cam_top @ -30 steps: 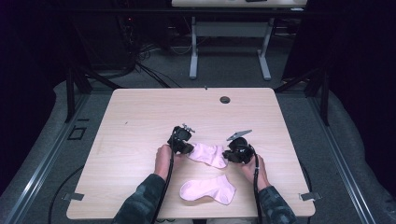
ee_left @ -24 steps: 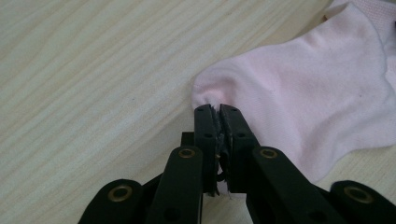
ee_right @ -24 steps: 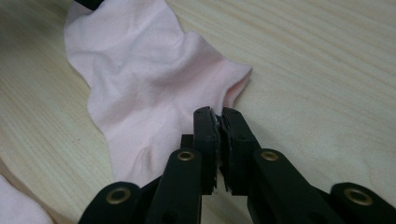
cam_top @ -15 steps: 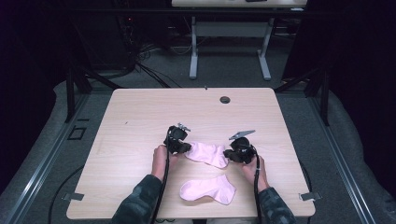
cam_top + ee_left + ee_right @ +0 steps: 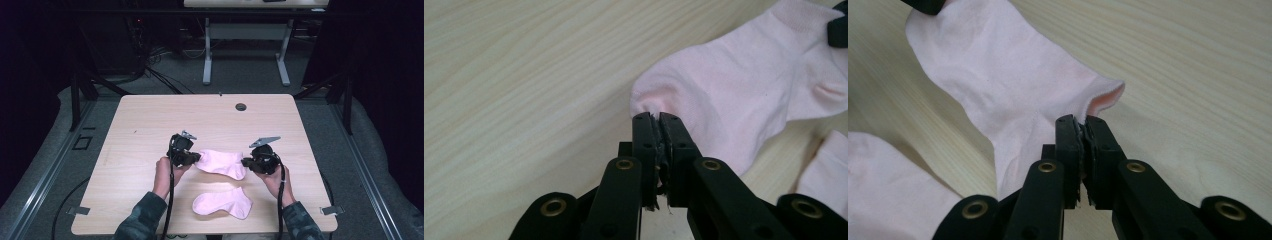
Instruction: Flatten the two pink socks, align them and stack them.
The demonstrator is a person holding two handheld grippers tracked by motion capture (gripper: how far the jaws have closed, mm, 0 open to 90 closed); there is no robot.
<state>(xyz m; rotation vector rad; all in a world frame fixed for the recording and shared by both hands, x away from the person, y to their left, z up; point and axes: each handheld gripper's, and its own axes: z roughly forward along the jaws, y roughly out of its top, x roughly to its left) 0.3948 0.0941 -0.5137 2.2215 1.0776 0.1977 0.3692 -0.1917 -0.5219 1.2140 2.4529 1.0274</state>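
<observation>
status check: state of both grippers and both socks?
left gripper: shut, pinching the toe end of the far sock
right gripper: shut on the far sock's cuff end
far sock: stretched between the two grippers, over the table
near sock: lying flat, free of both grippers

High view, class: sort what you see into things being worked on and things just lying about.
In the job:
far sock
left gripper, shut on its toe
right gripper, shut on its cuff

Lying about:
near sock
table
dark round grommet
</observation>
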